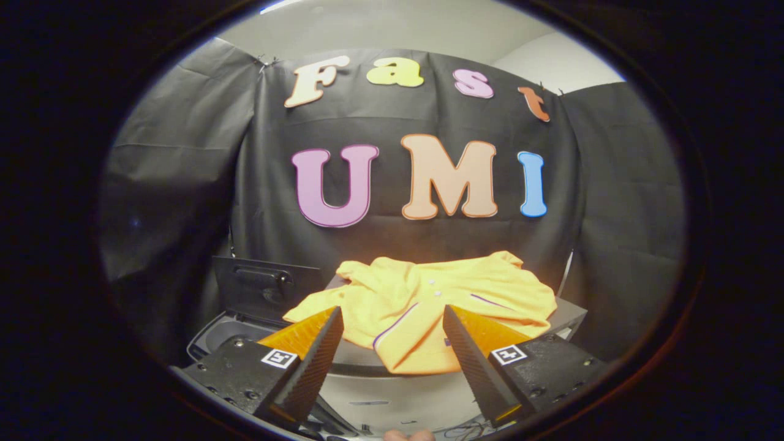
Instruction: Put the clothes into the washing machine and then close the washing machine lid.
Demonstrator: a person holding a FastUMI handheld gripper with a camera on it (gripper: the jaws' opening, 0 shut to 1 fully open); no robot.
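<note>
A: Where's the crumpled yellow cloth shirt (422, 300)?
B: Draped over the grey plastic washing machine (392, 392), beside its raised dark lid (263, 288).
A: And the hand-held gripper (392, 318)?
B: Fingers spread apart, empty, just short of the shirt's hem

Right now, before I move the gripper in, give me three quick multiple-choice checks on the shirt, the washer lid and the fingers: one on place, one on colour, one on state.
1. Where is the shirt?
A. Draped over the washing machine's top, ahead of the fingers
B. Hanging on the wall
C. Clamped between the fingers

2. What colour is the shirt?
A. Blue
B. Yellow
C. White

3. How is the gripper?
A. Shut on the shirt
B. Shut on nothing
C. Open

Key: 1 A, it spreads across the machine top beside the raised lid; 2 B, bright yellow cloth with dark trim; 3 C, the fingers stand wide apart, holding nothing.
</note>
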